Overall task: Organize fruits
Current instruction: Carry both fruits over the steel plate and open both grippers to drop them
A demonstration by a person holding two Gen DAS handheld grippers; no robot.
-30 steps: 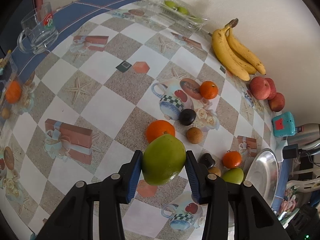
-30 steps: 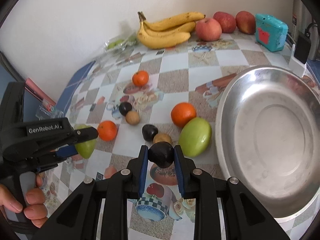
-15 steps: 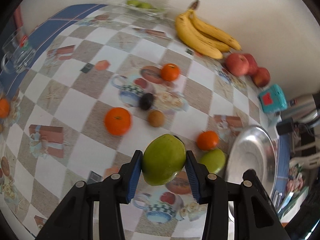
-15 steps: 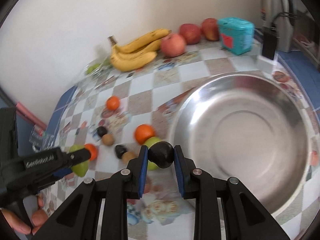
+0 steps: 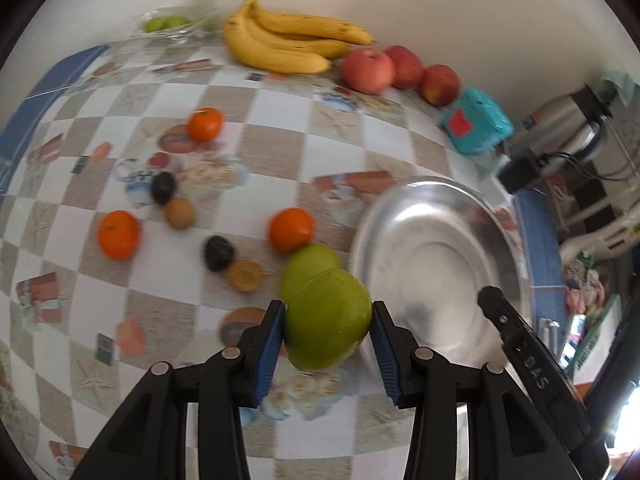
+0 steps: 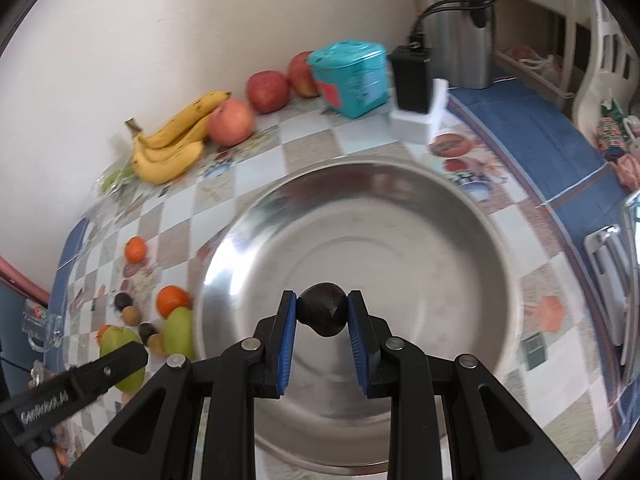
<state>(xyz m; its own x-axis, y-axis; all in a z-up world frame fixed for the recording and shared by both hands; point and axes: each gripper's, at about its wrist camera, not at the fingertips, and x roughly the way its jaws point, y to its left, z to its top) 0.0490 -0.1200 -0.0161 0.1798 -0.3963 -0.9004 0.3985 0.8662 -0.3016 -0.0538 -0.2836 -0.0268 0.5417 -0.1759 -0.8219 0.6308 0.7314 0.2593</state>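
left hand-held gripper (image 5: 328, 330) is clamped on a green fruit (image 5: 327, 319), blue pads pressing both sides, held above the tabletop (image 5: 272, 140) just left of the steel bowl (image 5: 436, 216). right behind it, partly hidden, sits a 2nd green fruit (image 5: 306, 262) on the tabletop, touching or nearly touching an orange (image 5: 291, 229) beyond it. further left: a dark fruit (image 5: 218, 252) w/ a brown fruit (image 5: 245, 275) just beside it, then another dark fruit (image 5: 163, 187) next to a small brown one (image 5: 180, 213), an orange (image 5: 118, 234) near the left edge & a smaller orange (image 5: 205, 124) further back. along the wall: bananas (image 5: 288, 42), three red apples (image 5: 400, 70), a teal box (image 5: 476, 120), and a clear bag w/ green fruit (image 5: 168, 26).

right hand-held gripper (image 6: 322, 316) is clamped on a small dark fruit (image 6: 323, 314), held over the inside of the steel bowl, near its front half; can't tell how high above the bottom. bowl interior shows only reflections. left of the bowl rim in the right wrist view: the orange, the green fruit & the small dark/brown fruits in a cluster, w/ the left gripper's black finger and its green fruit at the lower left. behind the bowl: apples, bananas, teal box, a black adapter (image 6: 412, 80) on a white block. blue cloth border runs along the tabletop's right side.
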